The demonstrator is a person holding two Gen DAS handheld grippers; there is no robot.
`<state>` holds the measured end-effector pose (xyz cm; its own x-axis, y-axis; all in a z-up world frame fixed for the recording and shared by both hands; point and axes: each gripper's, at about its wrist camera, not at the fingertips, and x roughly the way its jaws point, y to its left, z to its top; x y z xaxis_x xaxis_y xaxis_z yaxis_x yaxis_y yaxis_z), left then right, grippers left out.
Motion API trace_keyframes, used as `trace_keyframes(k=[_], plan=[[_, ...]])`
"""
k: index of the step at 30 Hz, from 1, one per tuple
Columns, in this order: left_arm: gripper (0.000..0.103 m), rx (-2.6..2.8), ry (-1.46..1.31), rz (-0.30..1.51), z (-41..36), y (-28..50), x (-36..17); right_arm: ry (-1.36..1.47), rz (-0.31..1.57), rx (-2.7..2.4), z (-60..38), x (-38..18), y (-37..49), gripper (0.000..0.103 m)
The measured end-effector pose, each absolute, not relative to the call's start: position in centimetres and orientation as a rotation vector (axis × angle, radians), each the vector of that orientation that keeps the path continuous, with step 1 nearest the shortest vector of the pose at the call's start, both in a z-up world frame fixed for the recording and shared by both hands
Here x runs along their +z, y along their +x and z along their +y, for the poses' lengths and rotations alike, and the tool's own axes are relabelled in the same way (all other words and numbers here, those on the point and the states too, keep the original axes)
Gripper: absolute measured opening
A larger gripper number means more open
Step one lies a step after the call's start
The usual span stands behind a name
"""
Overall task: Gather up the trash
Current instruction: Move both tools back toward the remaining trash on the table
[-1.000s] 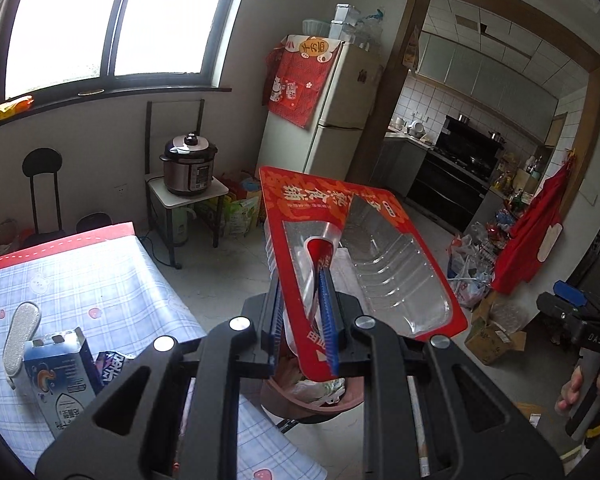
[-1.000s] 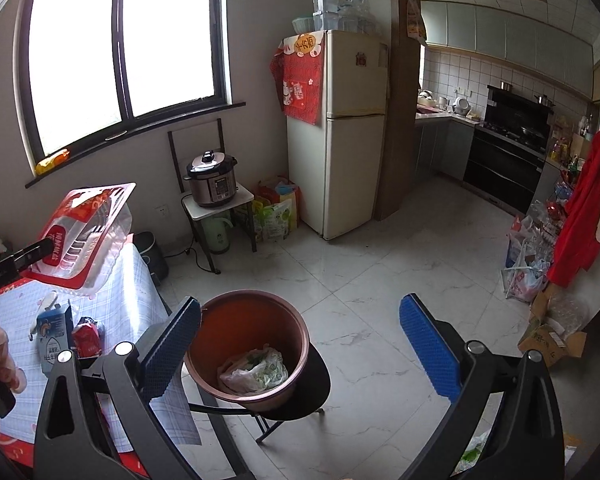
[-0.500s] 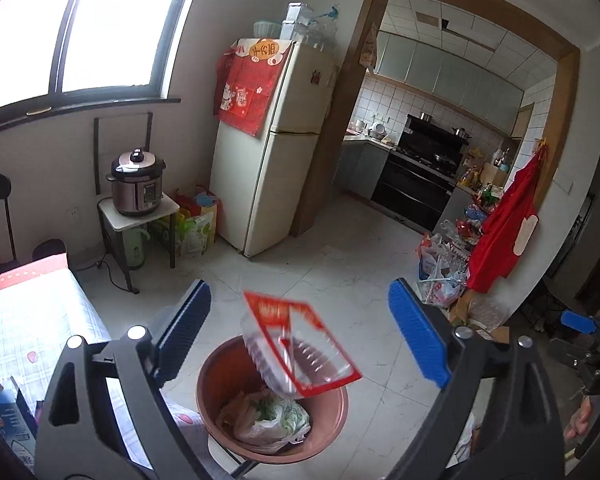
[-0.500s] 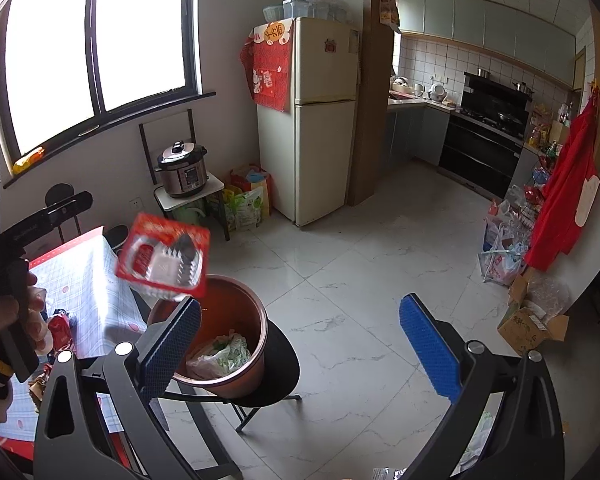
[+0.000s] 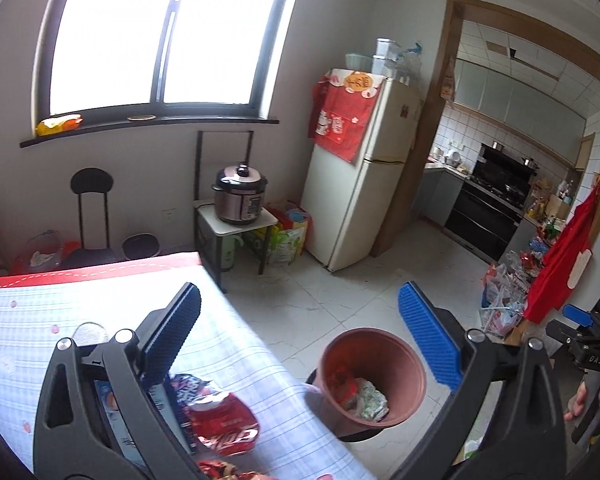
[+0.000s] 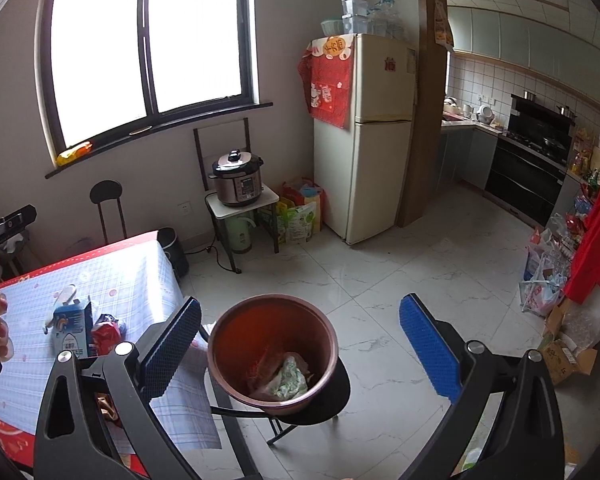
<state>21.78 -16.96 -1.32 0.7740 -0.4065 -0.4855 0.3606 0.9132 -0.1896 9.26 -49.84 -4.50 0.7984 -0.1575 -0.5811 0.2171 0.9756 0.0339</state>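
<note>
Table [image 5: 40, 312]: we see it covered in a pale blue checked cloth with a red border, filling the 9 o'clock side of the left wrist view; in the right wrist view it sits at 8 o'clock.
Trash bin [image 6: 274, 354]: a brown round bucket on a black stool just beside the table edge; we see it near centre, toward 6 o'clock, in the right wrist view and at 5 o'clock [image 5: 374, 380] in the left wrist view.
Left gripper [image 5: 300, 340]: we see its blue pads spread wide with nothing between them, released, hanging above the table corner and the bin.
Right gripper [image 6: 300, 344]: likewise released, pads wide apart, empty, with the bin framed between them.
Trash in the bin [image 6: 286, 378]: a crumpled green-and-white bag and a red-edged wrapper lie on the bottom.
Milk carton [image 6: 71, 326]: blue and white, upright on the table at 8 o'clock of the right wrist view.
Red snack wrapper [image 5: 224, 424]: crumpled on the cloth near the table's edge, just beside the carton, at 7 o'clock in the left wrist view.
</note>
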Motion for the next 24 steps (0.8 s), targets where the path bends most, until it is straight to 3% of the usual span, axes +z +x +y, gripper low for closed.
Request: trace_keyframes(k=[13,24], plan=[[0.097,0.044,-0.238,0.519,5.9,12.2,-3.9,0.068,0.684,0.057,-37.6,-6.8,14.0,0.097],[0.097,0.146,-0.364,0.586,14.0,6.4,-9.5,0.024,0.837,0.219,-27.5,-15.5,15.7,0.097]])
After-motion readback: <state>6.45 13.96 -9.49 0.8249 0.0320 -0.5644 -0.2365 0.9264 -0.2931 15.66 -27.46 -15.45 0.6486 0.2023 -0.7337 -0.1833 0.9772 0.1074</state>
